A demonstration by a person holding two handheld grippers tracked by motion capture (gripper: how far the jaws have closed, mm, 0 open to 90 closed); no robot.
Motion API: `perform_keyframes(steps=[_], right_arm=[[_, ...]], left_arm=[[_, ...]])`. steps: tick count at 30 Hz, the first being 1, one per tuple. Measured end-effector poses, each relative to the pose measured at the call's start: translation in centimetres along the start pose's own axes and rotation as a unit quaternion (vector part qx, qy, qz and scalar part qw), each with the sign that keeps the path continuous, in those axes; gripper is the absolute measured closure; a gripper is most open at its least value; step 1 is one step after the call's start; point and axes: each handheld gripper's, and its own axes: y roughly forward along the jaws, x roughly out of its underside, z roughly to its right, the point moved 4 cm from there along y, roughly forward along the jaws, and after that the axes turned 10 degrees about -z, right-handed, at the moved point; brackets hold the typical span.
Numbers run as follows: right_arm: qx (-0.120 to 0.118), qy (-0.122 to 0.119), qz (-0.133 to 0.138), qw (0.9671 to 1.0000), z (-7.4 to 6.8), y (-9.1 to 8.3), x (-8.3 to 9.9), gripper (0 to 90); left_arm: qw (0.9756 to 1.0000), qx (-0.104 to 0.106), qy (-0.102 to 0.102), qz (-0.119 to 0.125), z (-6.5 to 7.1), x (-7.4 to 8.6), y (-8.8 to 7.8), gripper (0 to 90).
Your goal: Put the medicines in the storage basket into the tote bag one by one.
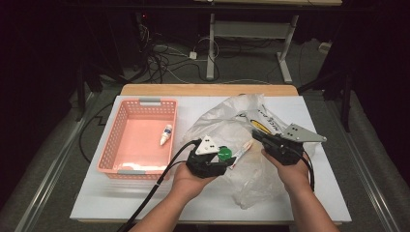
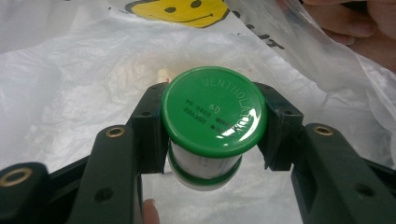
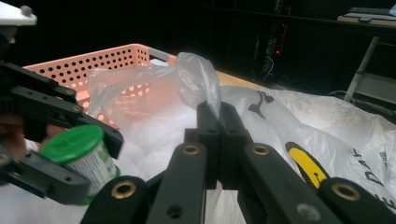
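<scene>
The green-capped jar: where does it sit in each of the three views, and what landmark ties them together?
High view: green-capped jar just left of centre, at the left gripper tip.
Left gripper view: centre, clamped between the black jaws.
Right gripper view: lower left, held by the other gripper.
Shared landmark: white plastic bag with the yellow smiley.

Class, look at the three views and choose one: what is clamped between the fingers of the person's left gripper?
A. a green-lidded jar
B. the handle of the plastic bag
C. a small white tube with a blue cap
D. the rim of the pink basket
A: in the left gripper view the left gripper has its fingers pressed on both sides of the green-lidded jar, held over the plastic bag.
</scene>
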Motion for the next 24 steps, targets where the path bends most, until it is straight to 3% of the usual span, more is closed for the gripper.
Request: perform_keyframes(steps=[24], right_arm=[[0.0,0.004,0.009,1.0,0.2,-0.3,-0.3,90.0]], left_arm=[[0.9996,-0.008,0.0,-0.026,-0.8,-1.2,7.1,49.6]])
